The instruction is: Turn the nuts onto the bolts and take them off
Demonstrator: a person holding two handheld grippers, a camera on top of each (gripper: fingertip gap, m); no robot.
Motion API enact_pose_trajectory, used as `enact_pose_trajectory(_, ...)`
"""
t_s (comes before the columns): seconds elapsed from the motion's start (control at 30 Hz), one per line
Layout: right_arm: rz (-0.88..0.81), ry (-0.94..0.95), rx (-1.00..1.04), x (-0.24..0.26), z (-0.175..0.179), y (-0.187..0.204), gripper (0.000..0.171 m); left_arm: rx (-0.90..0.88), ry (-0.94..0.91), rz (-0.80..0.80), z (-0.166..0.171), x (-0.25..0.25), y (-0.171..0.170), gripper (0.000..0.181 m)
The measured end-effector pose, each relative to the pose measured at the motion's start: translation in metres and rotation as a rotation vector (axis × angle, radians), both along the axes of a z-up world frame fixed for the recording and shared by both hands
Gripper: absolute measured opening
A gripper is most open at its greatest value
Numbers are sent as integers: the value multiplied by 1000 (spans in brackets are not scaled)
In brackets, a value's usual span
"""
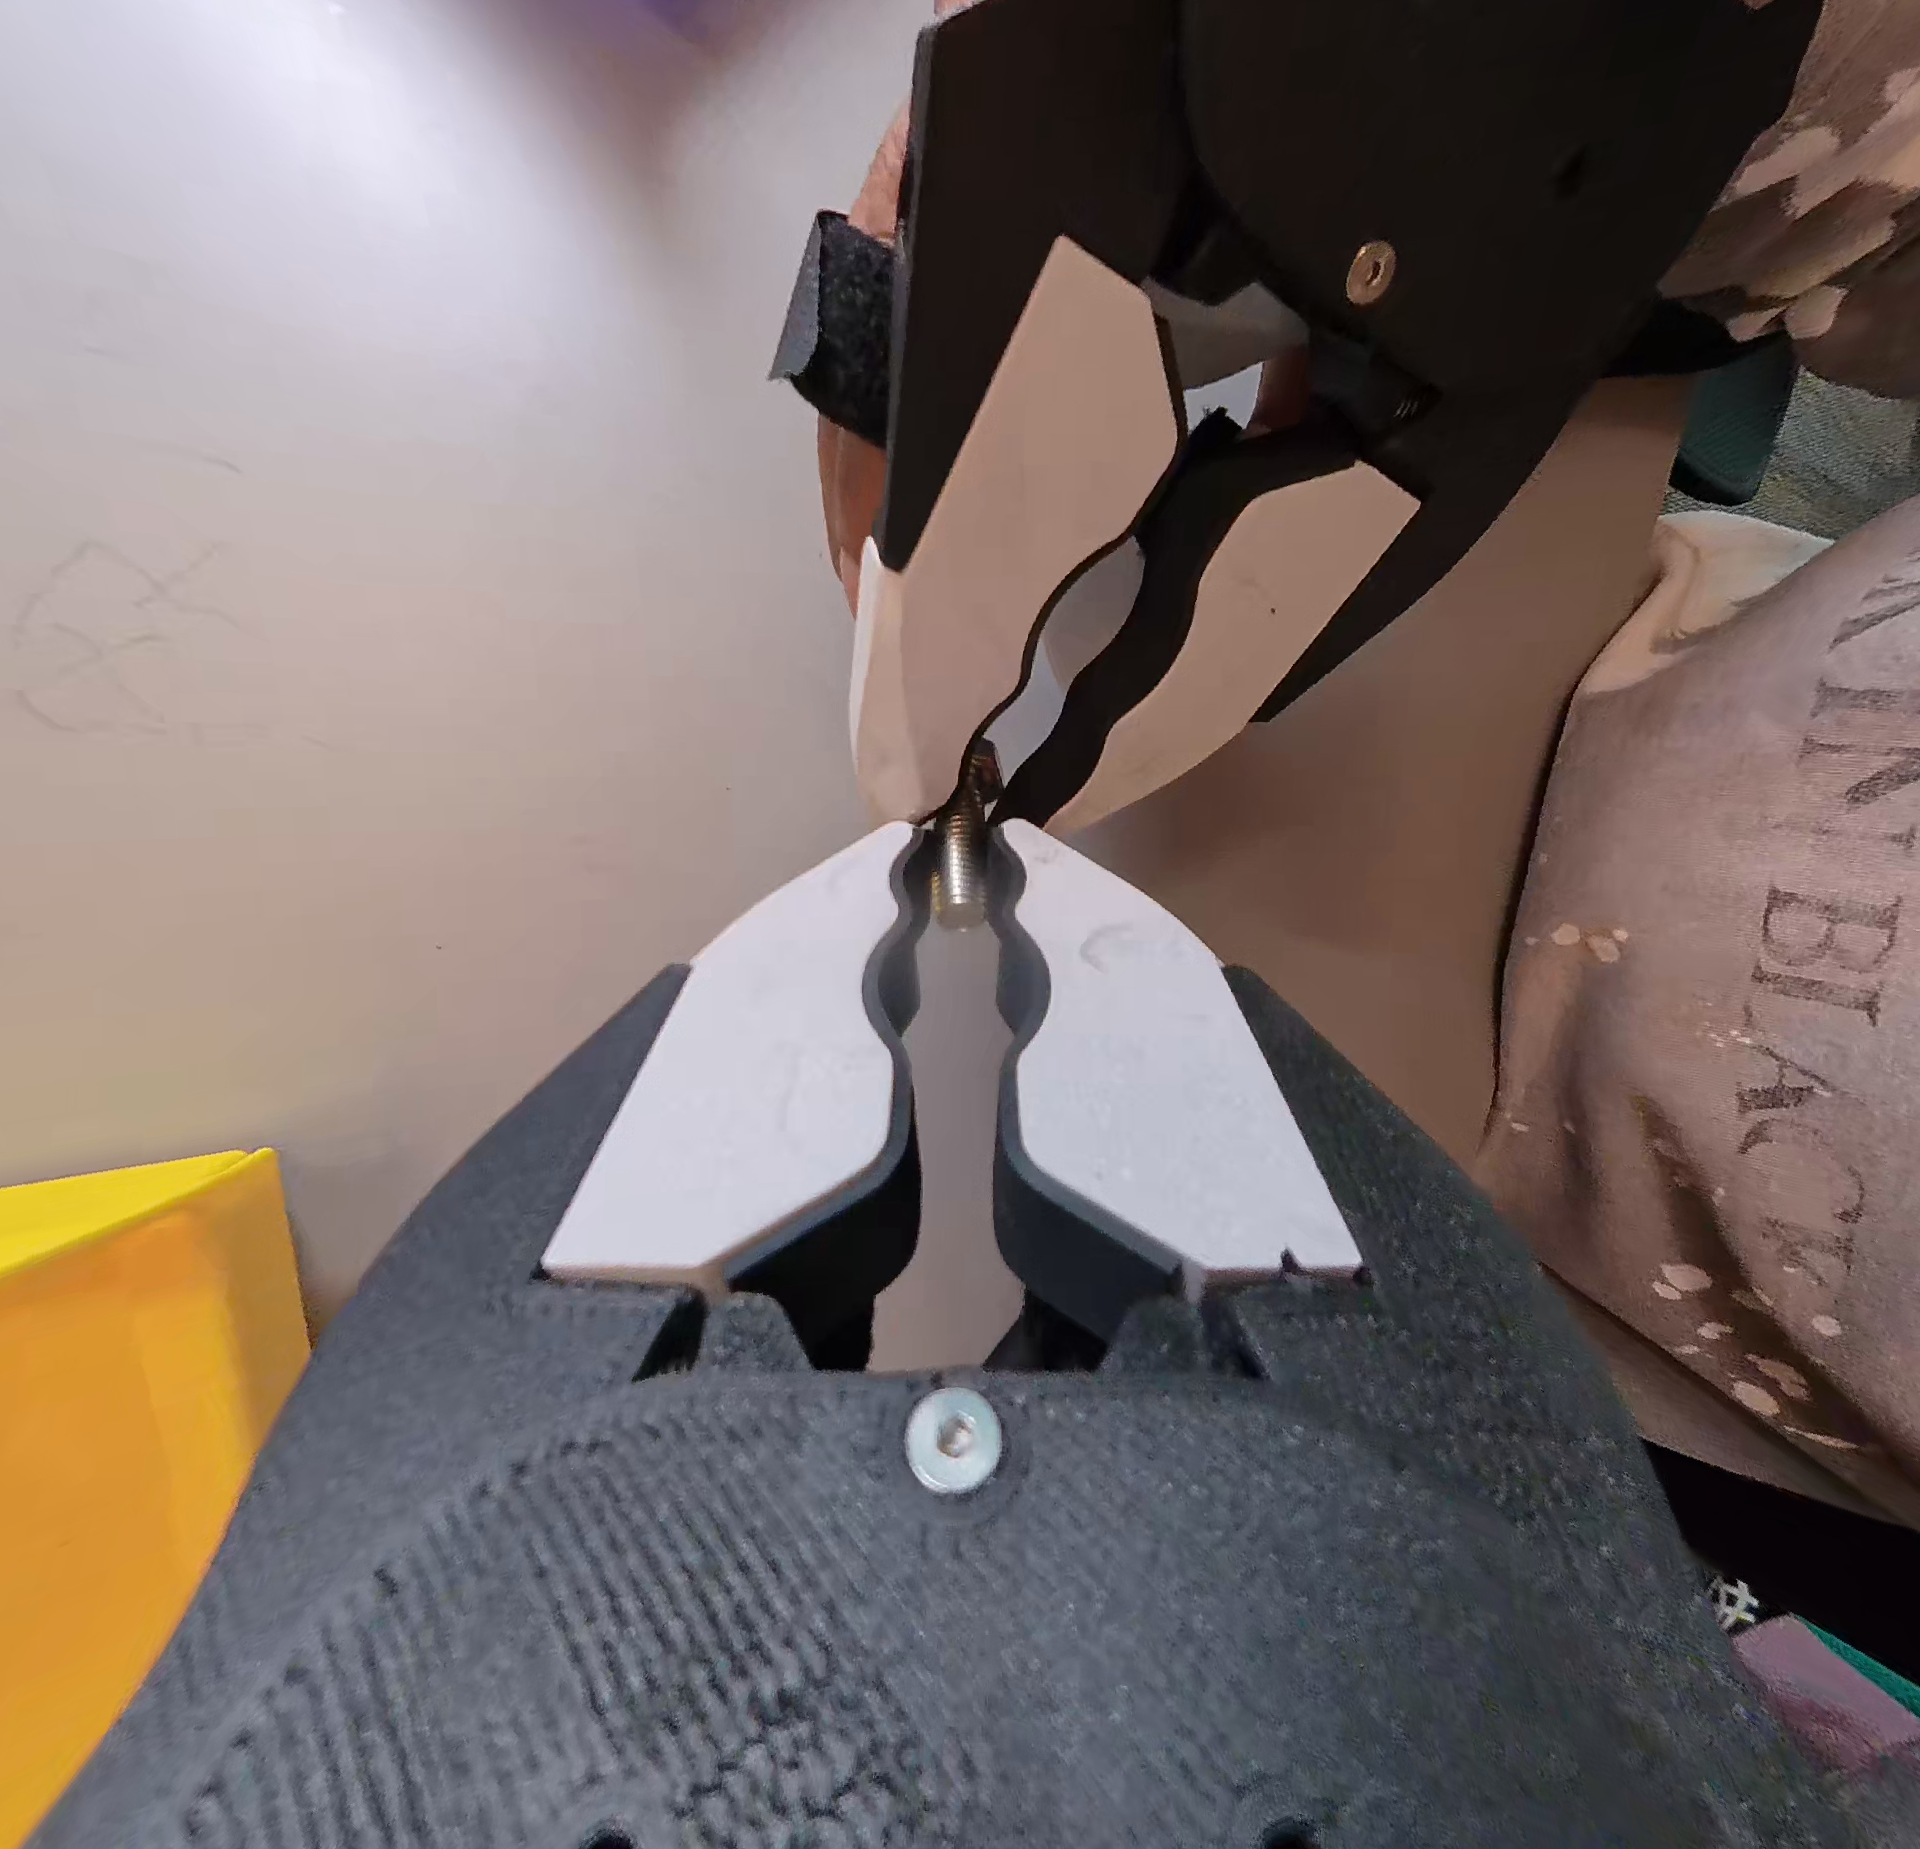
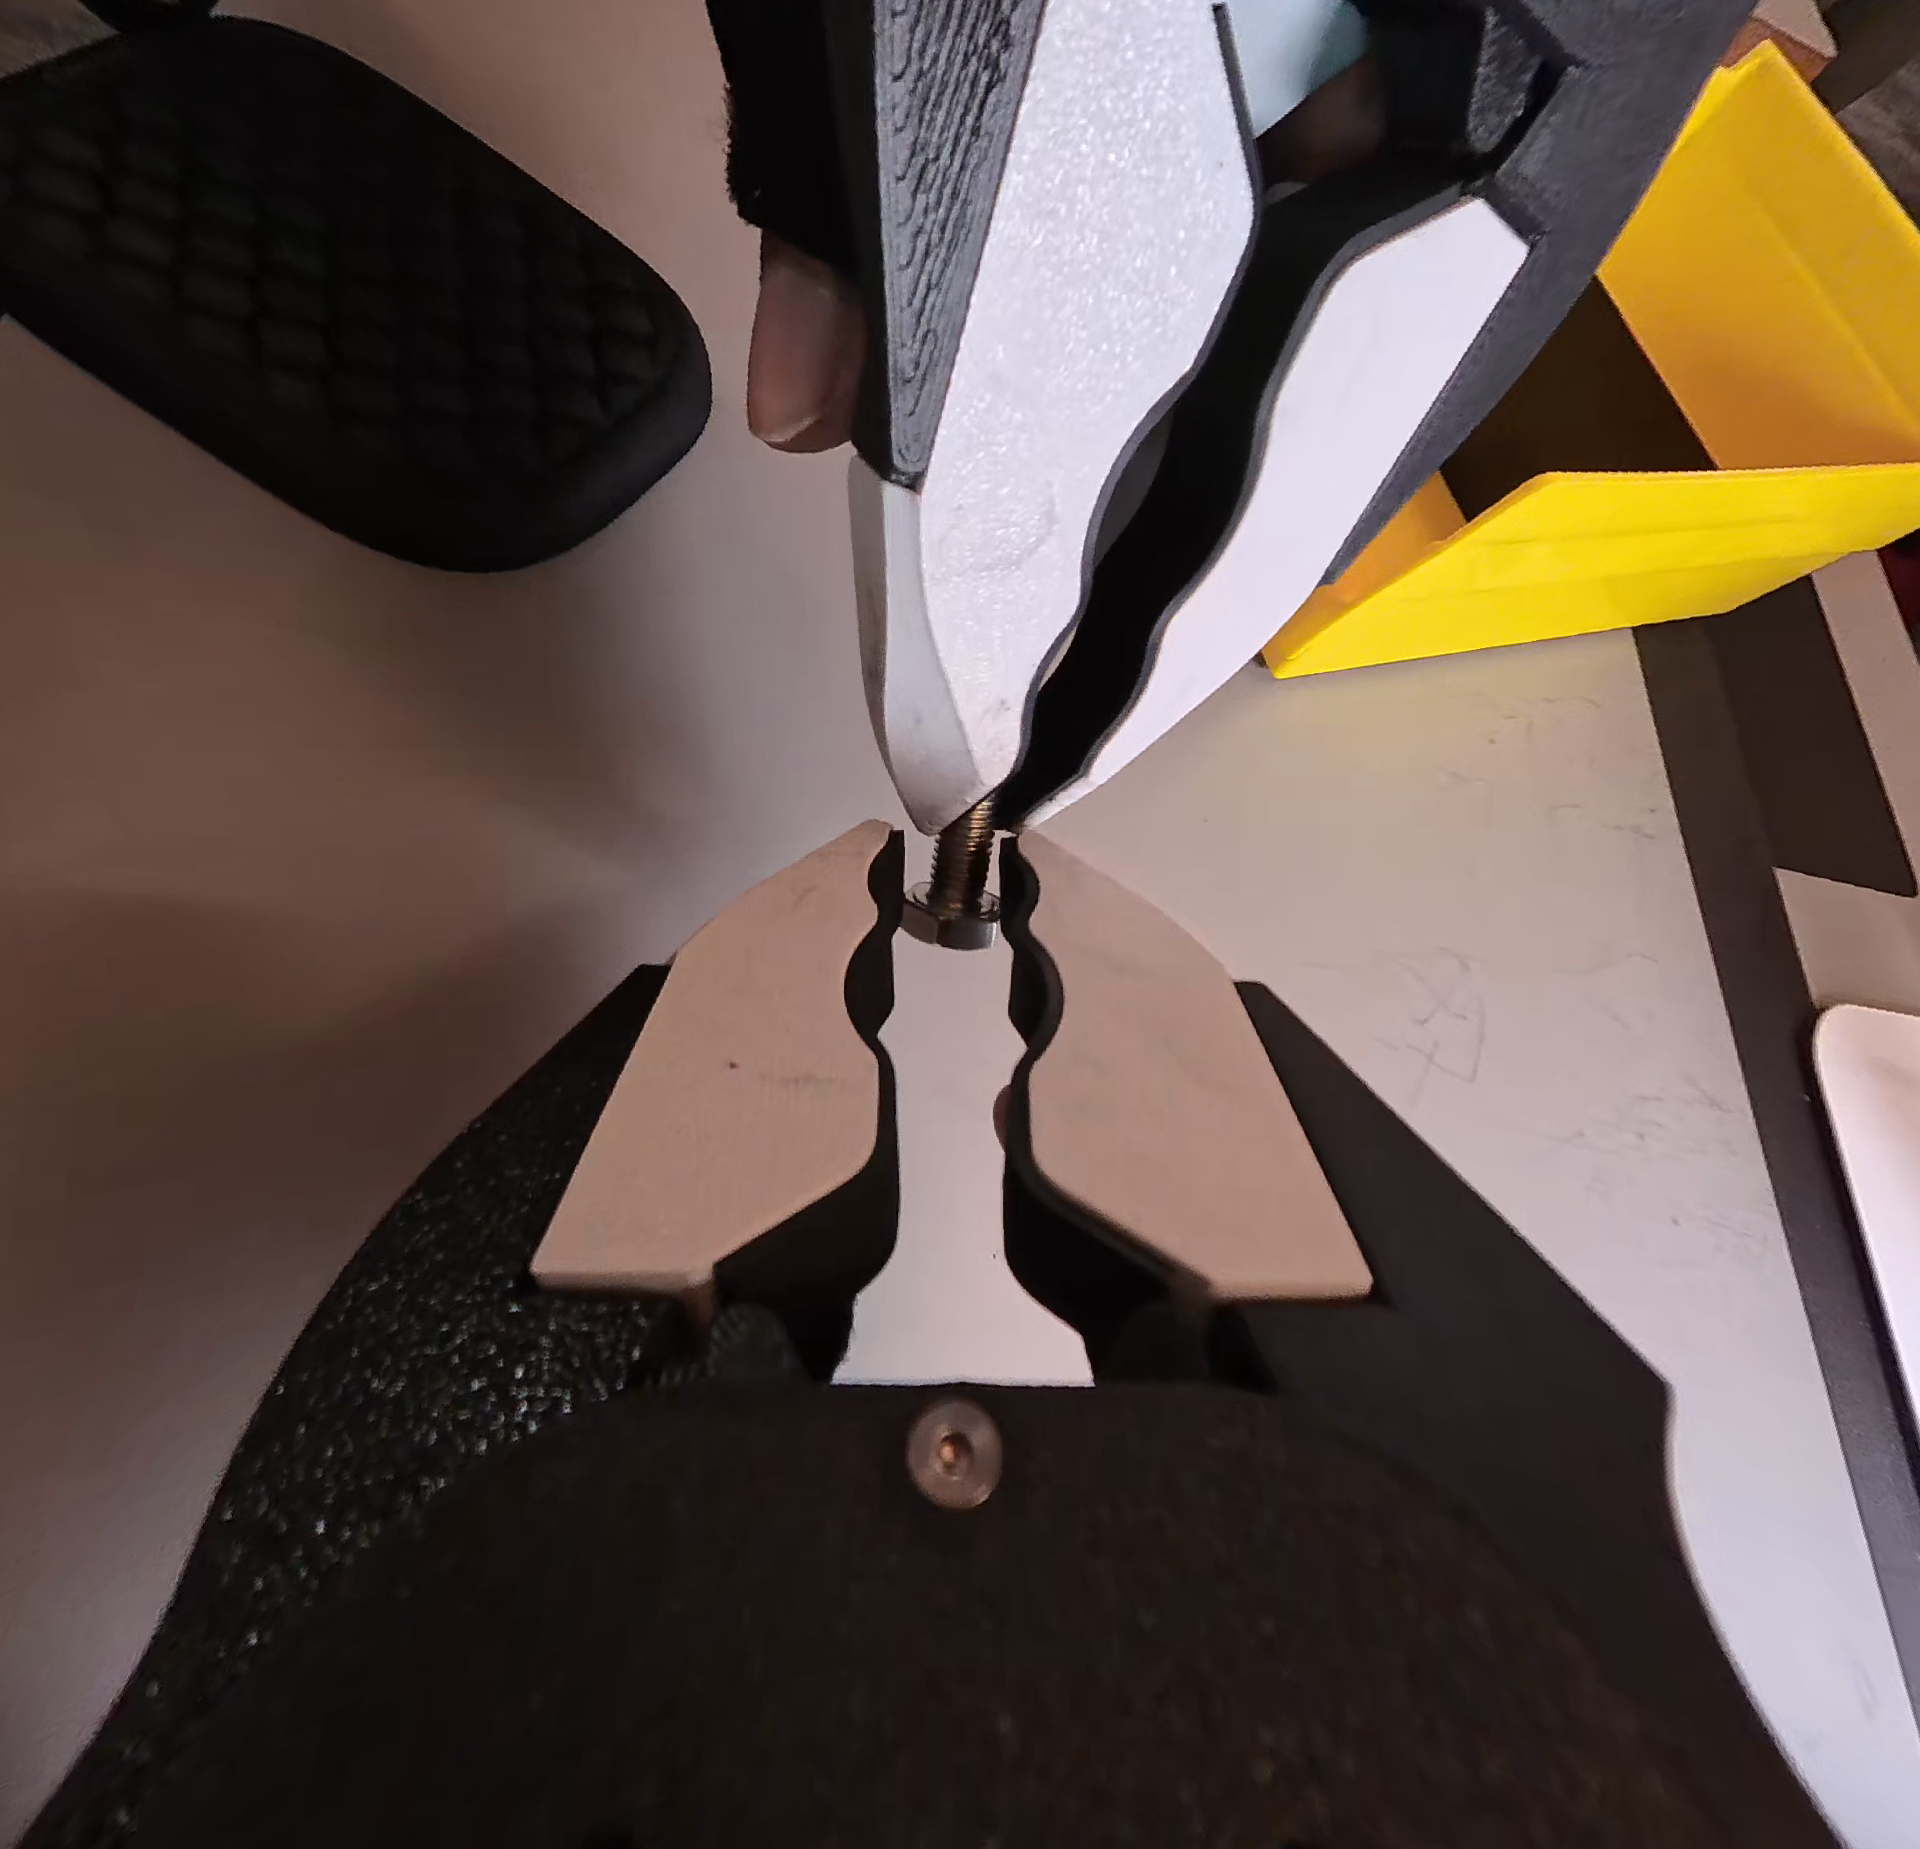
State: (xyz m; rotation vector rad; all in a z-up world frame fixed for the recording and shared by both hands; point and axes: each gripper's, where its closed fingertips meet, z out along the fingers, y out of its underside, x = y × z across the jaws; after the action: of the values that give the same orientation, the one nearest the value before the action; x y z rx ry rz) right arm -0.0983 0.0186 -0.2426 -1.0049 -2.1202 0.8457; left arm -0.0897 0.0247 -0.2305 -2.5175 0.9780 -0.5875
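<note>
Two grippers meet tip to tip above the pale table (image 2: pixel 1403 916), a bolt (image 1: pixel 956 880) bridging them.

Left gripper (image 1: pixel 958 838) is clamped on the threaded shank; right gripper (image 2: pixel 951 911) grips the hex nut (image 2: pixel 951 916), or bolt head; I cannot tell which. Small, stiff, slick steel: hold the flats, not the threads.

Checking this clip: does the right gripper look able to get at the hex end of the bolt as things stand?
Likely yes. The hex end already sits between the right gripper fingertips, which seem closed on it. The left gripper clamps only the threaded shank beyond, leaving the way free.
</note>
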Motion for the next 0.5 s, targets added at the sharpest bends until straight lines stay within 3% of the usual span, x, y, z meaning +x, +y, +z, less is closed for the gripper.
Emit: enact_pose_trajectory(0.5,-8,-45,23,2,-10,4,18,26,52,-19,-6,0,3,10)
